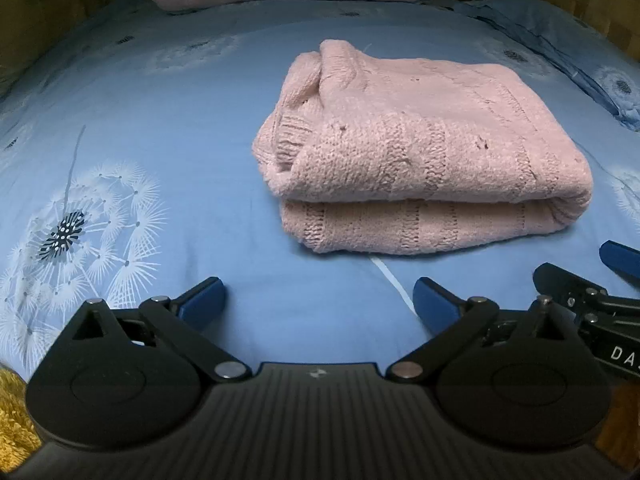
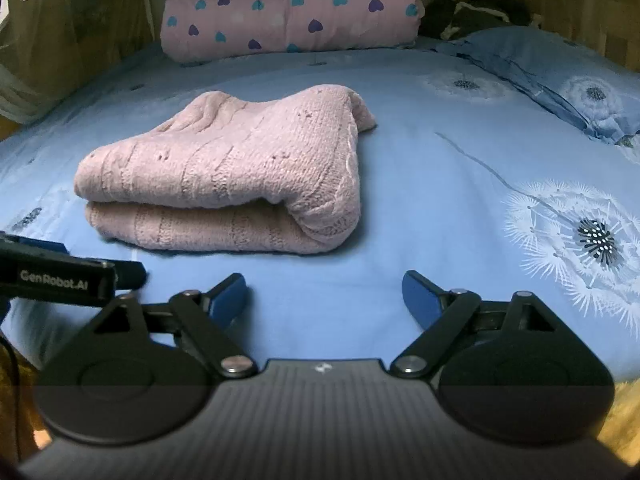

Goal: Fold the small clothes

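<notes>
A pink knitted sweater lies folded into a thick bundle on the blue bed sheet; it also shows in the right wrist view. My left gripper is open and empty, low over the sheet just in front of the bundle. My right gripper is open and empty, in front of the bundle's right end. Part of the right gripper shows at the right edge of the left wrist view. Part of the left gripper shows at the left edge of the right wrist view.
A pink pillow with heart prints lies at the head of the bed. A blue dandelion-print pillow lies at the back right. Dark clothing sits behind it. Yellow fluffy fabric shows at the near edge.
</notes>
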The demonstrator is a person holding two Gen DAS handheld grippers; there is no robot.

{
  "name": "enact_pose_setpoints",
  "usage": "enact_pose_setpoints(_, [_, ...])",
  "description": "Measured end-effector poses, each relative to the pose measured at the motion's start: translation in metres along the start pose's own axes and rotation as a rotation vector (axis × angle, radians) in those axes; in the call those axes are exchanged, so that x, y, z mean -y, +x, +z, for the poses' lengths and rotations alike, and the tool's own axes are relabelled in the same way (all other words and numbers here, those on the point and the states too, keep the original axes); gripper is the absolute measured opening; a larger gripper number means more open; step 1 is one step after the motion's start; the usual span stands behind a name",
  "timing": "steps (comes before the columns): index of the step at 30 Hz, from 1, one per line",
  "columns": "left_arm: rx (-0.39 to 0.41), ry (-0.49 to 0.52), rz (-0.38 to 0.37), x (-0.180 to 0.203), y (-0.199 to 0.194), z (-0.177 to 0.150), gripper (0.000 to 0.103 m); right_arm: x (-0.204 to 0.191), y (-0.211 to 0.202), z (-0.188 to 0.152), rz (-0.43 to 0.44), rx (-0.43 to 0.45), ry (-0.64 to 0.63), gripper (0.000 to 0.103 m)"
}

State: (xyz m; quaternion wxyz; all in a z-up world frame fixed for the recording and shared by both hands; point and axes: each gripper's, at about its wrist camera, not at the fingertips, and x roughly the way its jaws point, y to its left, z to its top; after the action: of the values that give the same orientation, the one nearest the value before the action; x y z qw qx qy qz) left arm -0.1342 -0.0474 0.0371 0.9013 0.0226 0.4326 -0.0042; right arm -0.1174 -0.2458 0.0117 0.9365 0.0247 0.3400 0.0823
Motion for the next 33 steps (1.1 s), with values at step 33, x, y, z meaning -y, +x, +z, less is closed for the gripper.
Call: enact_pose_setpoints(33, [0.003,-0.016,0.008,0.0013,0.0004,-0.0004,0.103,-0.0005,0.0004,-0.0007,-0.001,0.003,0.0,0.087])
